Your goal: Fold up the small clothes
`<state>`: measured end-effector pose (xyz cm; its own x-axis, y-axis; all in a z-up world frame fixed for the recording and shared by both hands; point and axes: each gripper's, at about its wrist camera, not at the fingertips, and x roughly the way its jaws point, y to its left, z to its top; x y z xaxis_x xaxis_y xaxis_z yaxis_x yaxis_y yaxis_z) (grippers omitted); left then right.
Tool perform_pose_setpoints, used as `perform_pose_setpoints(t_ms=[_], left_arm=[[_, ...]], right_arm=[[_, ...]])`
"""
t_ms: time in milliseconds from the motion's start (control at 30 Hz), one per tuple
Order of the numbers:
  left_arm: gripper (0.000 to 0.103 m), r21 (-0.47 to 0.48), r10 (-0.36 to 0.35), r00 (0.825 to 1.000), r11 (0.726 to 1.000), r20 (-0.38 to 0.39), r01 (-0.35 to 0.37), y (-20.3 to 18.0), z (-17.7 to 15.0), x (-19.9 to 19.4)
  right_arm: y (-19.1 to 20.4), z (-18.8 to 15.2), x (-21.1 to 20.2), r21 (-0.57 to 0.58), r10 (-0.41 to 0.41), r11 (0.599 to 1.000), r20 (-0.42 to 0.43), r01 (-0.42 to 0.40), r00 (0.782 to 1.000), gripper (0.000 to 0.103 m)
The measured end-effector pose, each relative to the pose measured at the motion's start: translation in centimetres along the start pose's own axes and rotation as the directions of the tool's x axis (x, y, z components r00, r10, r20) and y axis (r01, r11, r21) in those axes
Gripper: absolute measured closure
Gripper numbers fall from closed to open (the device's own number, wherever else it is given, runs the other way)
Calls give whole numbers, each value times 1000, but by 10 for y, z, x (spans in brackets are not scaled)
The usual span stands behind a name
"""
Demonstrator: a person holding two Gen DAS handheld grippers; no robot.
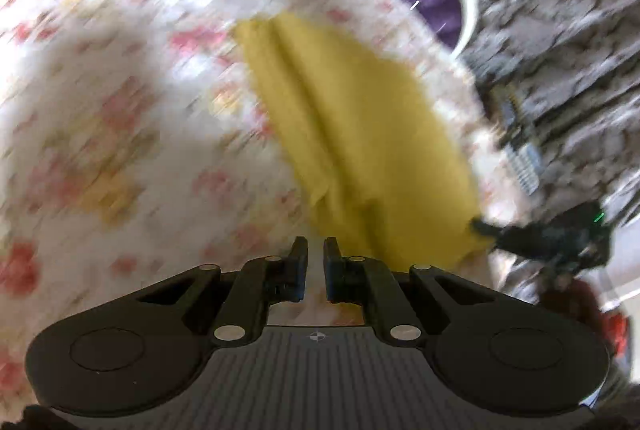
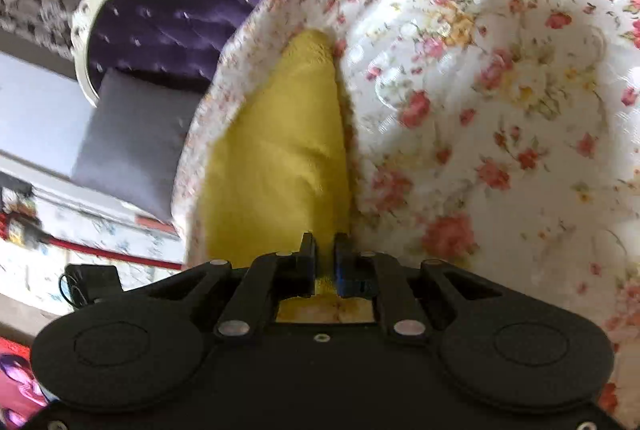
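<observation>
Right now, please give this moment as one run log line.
stage: folding | yellow cloth on floral sheet | right gripper: shut on cloth edge | left gripper: shut, empty

A small mustard-yellow cloth (image 2: 276, 157) lies stretched out lengthwise on a flower-printed bedsheet (image 2: 480, 89). Its near end sits between the pads of the right tongs (image 2: 325, 254), pinched there, and from them it runs straight ahead, narrowing to a rounded far tip. From the left tongs (image 1: 316, 250), which are closed with nothing in them, the same cloth (image 1: 352, 125) lies just ahead and to the right. Two long soft ridges run down its length, and its surface is loosely rumpled, not flat.
</observation>
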<state>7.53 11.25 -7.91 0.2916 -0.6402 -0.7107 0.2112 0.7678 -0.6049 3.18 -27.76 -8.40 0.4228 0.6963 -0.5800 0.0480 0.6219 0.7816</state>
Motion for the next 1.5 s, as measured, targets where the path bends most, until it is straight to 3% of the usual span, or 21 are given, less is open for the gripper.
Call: perform_pose_setpoints(t_ms=[67, 133, 233, 400, 467, 500, 633, 800, 833, 867, 900, 1033, 1100, 1167, 1200, 1267, 1300, 1333, 1400, 1433, 1500], left_arm=[[100, -26, 14, 1000, 1000, 17, -13, 2, -2, -12], [100, 35, 74, 993, 996, 92, -78, -11, -2, -27], [100, 112, 85, 981, 988, 175, -105, -38, -2, -36], [96, 137, 23, 984, 989, 178, -47, -66, 11, -7], [87, 123, 30, 981, 991, 192, -54, -67, 20, 3], [75, 112, 34, 978, 992, 208, -59, -67, 26, 8], [58, 109, 94, 962, 986, 256, -126, -67, 50, 19], [60, 124, 148, 961, 976, 233, -180, -63, 70, 39], [64, 133, 155, 961, 973, 229, -189, -63, 71, 42], [71, 144, 162, 958, 969, 237, -199, -64, 70, 43], [84, 163, 173, 954, 963, 245, -217, -65, 70, 41], [85, 218, 190, 936, 941, 296, -259, -75, 74, 21], [85, 250, 238, 922, 914, 305, -319, -77, 72, 20], [85, 295, 327, 915, 873, 238, -389, -71, 66, 36], [84, 311, 355, 914, 861, 198, -402, -66, 62, 44], [83, 307, 374, 899, 849, 228, -431, -63, 55, 39], [81, 286, 380, 889, 849, 257, -445, -65, 54, 31], [79, 264, 379, 879, 851, 290, -454, -67, 54, 23], [62, 230, 370, 848, 850, 378, -474, -80, 53, 9], [46, 222, 361, 835, 850, 416, -478, -88, 54, 5], [26, 221, 350, 823, 848, 448, -481, -101, 56, 10]], right_arm=[[5, 1, -3, -15, 7, 1000, -3, -7, 1000, 78], [18, 3, -10, -93, -32, 995, 33, 35, 999, 69], [49, 0, -20, -283, -93, 951, 134, 128, 987, 68], [113, -36, 8, -658, -56, 745, 99, 107, 994, 59], [131, -58, 26, -764, -59, 640, 59, 83, 996, 59], [138, -67, 35, -802, -64, 593, 41, 71, 997, 59], [154, -97, 63, -900, -86, 433, 5, 42, 996, 52], [158, -114, 83, -949, -137, 299, 56, 96, 989, 53], [158, -114, 87, -953, -153, 283, 65, 107, 986, 59], [157, -113, 89, -953, -164, 281, 69, 114, 984, 90], [158, -110, 89, -946, -165, 304, 69, 117, 984, 93], [165, -92, 66, -862, -25, 507, 9, 21, 1000, 93], [167, -99, 75, -867, -61, 497, 1, 31, 998, 91], [158, -109, 95, -883, -147, 468, -62, 14, 987, 80], [155, -113, 98, -884, -152, 467, -70, 9, 986, 77], [155, -107, 86, -865, -88, 501, -87, -32, 992, 75], [155, -99, 75, -841, -39, 539, -82, -49, 996, 75], [154, -86, 62, -808, 16, 586, -57, -56, 998, 64], [151, -59, 43, -753, 75, 657, 46, -14, 996, 44], [149, -49, 37, -742, 73, 670, 110, 33, 991, 34], [144, -26, 38, -723, 7, 671, 231, 167, 973, 32]])
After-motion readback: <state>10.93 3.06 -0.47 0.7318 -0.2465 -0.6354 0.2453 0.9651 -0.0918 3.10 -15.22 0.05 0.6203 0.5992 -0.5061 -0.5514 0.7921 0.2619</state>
